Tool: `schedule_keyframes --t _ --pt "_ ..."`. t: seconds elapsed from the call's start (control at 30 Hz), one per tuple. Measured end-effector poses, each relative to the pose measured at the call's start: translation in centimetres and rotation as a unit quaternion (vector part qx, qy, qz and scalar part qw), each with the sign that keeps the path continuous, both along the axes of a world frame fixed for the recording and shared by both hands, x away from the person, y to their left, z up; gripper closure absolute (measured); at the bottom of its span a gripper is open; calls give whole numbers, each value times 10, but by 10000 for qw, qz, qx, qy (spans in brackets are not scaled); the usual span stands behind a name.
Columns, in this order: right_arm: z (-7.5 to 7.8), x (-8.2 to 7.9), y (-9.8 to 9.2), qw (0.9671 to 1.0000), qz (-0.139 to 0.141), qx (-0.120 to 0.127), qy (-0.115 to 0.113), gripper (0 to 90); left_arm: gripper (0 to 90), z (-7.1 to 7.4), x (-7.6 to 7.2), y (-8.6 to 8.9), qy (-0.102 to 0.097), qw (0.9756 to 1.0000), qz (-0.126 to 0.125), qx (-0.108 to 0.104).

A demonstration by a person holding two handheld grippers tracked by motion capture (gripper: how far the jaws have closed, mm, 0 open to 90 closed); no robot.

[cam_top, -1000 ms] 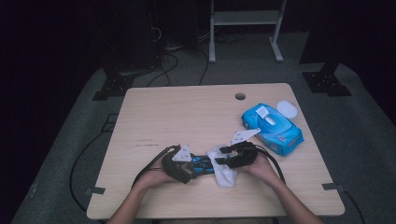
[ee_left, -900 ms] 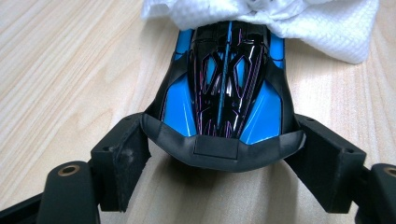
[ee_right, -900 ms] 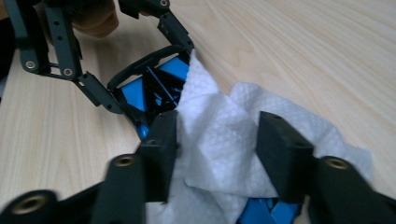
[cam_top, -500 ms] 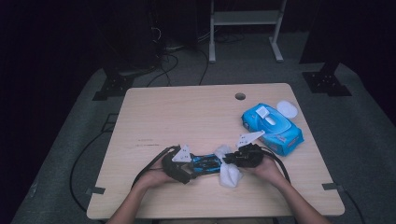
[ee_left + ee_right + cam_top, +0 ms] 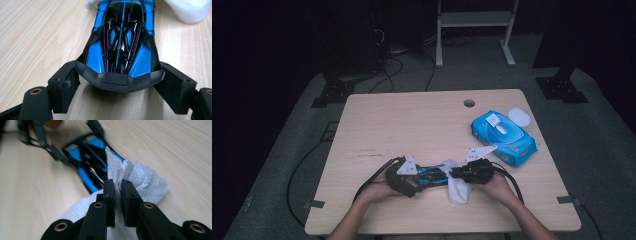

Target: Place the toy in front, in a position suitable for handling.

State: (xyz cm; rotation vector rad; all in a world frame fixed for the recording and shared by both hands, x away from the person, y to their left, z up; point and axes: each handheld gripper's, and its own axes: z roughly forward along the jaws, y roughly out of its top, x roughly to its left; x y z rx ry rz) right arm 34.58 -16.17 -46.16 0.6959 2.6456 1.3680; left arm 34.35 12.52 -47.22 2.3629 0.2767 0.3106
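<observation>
The left gripper has its jaws spread wide around the rear end of the toy car, and in the left gripper view both pads press on the car's black tail, one from each side, so it pinches the car. The right gripper has its jaws pressed almost together on a fold of the white wipe; they have just been closing, and the wipe is caught between them. Now from largest to smallest: the wooden table carries everything, and its near edge is partly covered by the person's forearms in the high view. Near the right edge lies the blue pack of wipes with its white lid open; the print on it is too small to read. The toy car, blue and black, lies near the front edge of the table between both grippers, and in the high view the grippers hide most of it. In the left gripper view its nose is cut off at the top edge. The wipe touches the car's front end and lies partly on it; its lower part disappears behind the right gripper's jaws. In the right gripper view the left gripper is blurred.
</observation>
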Motion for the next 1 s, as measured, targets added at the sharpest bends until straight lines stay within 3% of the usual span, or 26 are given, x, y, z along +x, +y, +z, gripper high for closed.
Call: schedule_keyframes --t 0.2,0.4,0.53,0.7,0.83,1.0 --pt "-2 1 -4 9999 -110 -100 -58 814 227 0 0 1 -24 10000 -18 38" --pt "-7 3 -20 9991 -380 33 204 815 230 -1 0 1 17 10000 -15 28" --pt "-2 7 -8 9994 -305 -121 118 815 229 0 1 1 20 10000 -36 39" --pt "6 22 21 9996 -275 -63 6 814 229 0 0 1 -8 10000 -30 51" --pt "5 29 28 9994 -320 -115 -41 813 229 0 0 1 -18 10000 -37 37" --pt "2 34 16 9988 -490 -12 68 813 229 0 0 1 -58 10000 -44 37"
